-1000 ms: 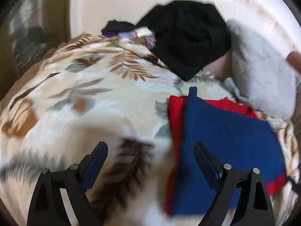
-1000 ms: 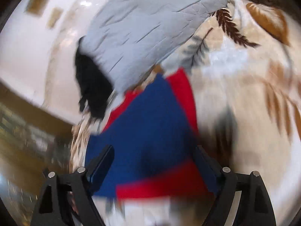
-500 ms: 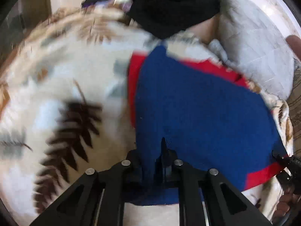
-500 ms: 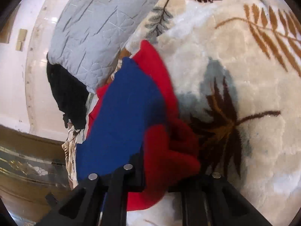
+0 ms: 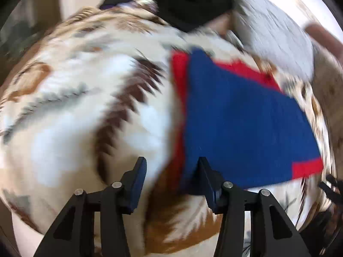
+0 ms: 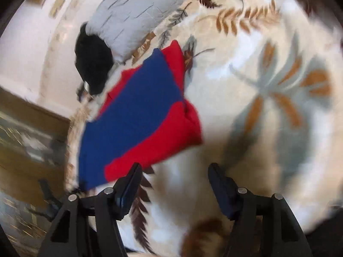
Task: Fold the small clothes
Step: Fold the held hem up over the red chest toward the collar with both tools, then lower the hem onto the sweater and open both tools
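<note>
Flat, blue-red garment (image 5: 240, 115) long axis slanting away, both fingers opening, empty

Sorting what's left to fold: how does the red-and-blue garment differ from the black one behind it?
The red-and-blue garment lies flat with straight edges on the leaf-print blanket; the black garment sits in a rumpled heap at the blanket's far edge beside the grey quilted pillow. The former has two colours, the latter one. Neither is held by a gripper.

We saw the left gripper (image 5: 171, 169) opening with nothing between its jaws, the blue-and-red garment (image 5: 240, 124) lying flat on the leaf-print blanket (image 5: 75, 111) beside its right finger.
</note>
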The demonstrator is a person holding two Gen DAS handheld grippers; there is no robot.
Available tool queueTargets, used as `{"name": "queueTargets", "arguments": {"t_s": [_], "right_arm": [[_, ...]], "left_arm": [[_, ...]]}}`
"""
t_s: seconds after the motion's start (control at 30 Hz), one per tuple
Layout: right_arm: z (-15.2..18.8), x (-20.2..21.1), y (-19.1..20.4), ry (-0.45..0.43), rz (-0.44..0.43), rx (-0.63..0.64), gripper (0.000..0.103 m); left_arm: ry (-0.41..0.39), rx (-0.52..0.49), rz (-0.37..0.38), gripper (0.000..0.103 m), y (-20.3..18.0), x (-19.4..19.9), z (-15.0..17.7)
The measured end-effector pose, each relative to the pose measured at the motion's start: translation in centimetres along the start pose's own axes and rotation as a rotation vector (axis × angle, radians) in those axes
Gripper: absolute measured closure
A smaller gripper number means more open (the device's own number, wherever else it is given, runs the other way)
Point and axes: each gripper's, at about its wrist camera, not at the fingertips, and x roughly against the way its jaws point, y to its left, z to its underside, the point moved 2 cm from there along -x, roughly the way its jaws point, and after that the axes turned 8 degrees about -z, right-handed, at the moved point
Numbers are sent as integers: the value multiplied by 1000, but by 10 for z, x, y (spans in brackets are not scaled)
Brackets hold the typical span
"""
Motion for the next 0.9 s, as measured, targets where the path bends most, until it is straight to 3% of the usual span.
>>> {"name": "queueTargets", "arguments": {"t_s": [0.07, 0.13, 0.27, 0.37, 0.43, 0.47, 0.5, 0.53, 0.57, 0.6, 0.77, 0.83, 0.87, 0.9], "right_arm": [[-27, 9, 17, -55, 2, 82, 34], [-50, 2, 30, -51, -28, 148, 34], [-99, -49, 48, -21, 11, 260, 34], [-124, -92, 40, 24, 97, 276, 35], [-133, -116, 34, 46, 140, 269, 38], [-136, -127, 32, 72, 143, 269, 49], [-137, -133, 31, 87, 148, 273, 67], [-137, -140, 33, 98, 164, 287, 74], [-136, -144, 37, 115, 181, 309, 89], [-136, -145, 40, 138, 191, 319, 95], [-145, -101, 59, -19, 232, 359, 97], [-149, -119, 39, 20, 281, 320, 97], [-147, -134, 25, 59, 275, 291, 96], [-144, -146, 13, 87, 255, 259, 93]], "left_arm": [[-66, -3, 14, 52, 0, 7, -18], [-94, -23, 29, 52, -12, 3, -41], [-129, -82, 73, 51, -44, -19, -80], [-112, -149, -10, 51, -65, -59, -105], [-63, -147, -23, 51, -68, -80, -113], [-52, -138, -25, 52, -68, -87, -112], [-44, -135, -20, 52, -70, -92, -115], [-39, -138, -21, 53, -69, -95, -116], [-39, -144, -24, 76, -70, -97, -116], [-36, -154, -27, 93, -72, -97, -115], [-147, -126, 0, 96, -66, -68, -117], [-101, -133, -10, 96, -69, -90, -119], [-37, -157, -40, 92, -73, -112, -118], [-34, -161, -56, 92, -74, -120, -116]]}}
